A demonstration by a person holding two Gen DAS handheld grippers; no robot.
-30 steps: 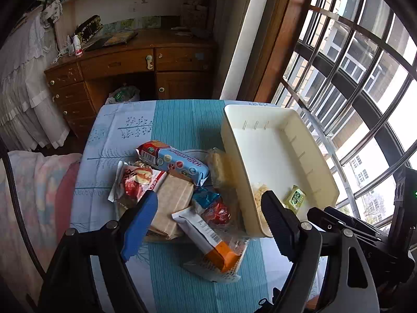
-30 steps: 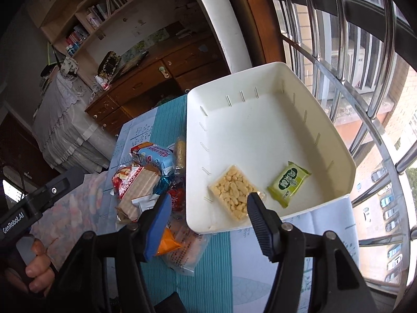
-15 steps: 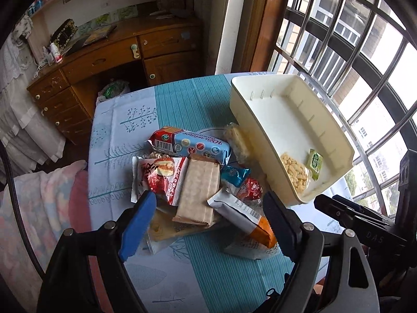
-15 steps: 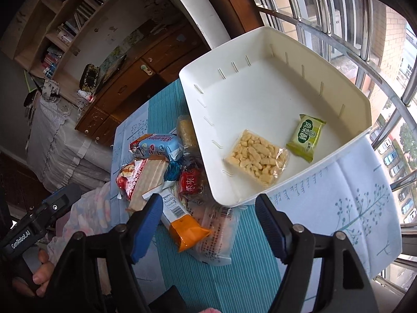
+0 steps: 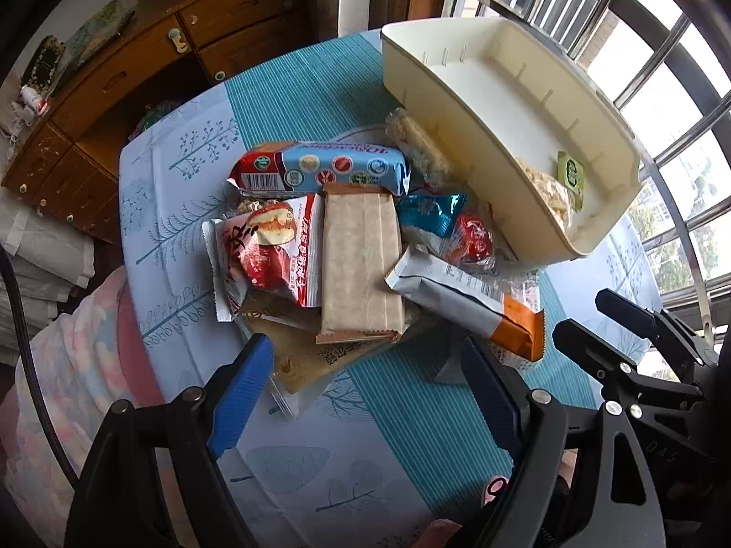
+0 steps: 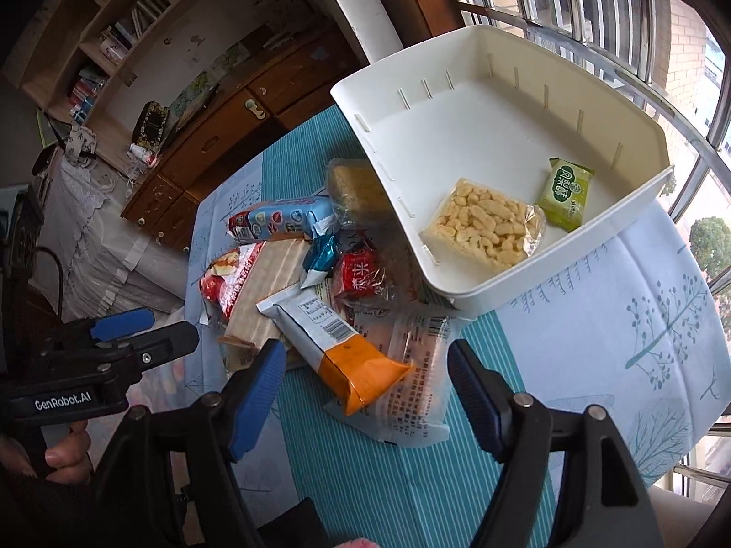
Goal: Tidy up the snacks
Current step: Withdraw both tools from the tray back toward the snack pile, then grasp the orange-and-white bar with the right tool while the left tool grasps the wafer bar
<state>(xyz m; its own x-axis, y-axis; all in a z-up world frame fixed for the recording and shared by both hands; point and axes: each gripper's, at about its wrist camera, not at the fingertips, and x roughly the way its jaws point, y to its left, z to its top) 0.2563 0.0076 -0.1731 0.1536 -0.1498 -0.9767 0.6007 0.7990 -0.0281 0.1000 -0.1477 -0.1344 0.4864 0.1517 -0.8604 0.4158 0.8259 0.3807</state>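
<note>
A pile of snack packets lies on the blue tablecloth: a beige wafer pack (image 5: 361, 269), a red-and-white bun pack (image 5: 269, 251), a long blue biscuit pack (image 5: 324, 173), and a grey-and-orange bar (image 5: 470, 301) (image 6: 338, 342). A cream bin (image 5: 479, 146) (image 6: 461, 292) holds a puffed-rice square (image 6: 484, 223) and a small green packet (image 6: 566, 194). My left gripper (image 5: 365, 374) is open and empty, just short of the pile. My right gripper (image 6: 365, 374) is open and empty, hovering around the orange bar's near end.
A wooden desk with drawers (image 5: 137, 68) stands beyond the table's far edge. A barred window (image 5: 639, 45) runs along the right. A bed with a pastel blanket (image 5: 59, 365) lies at the left. The right gripper shows at the lower right of the left wrist view (image 5: 639, 356).
Both grippers have pulled back from the bin and dropped lower toward the snack pile. The right one has swung from over the bin to the orange bar. Both stay open.
</note>
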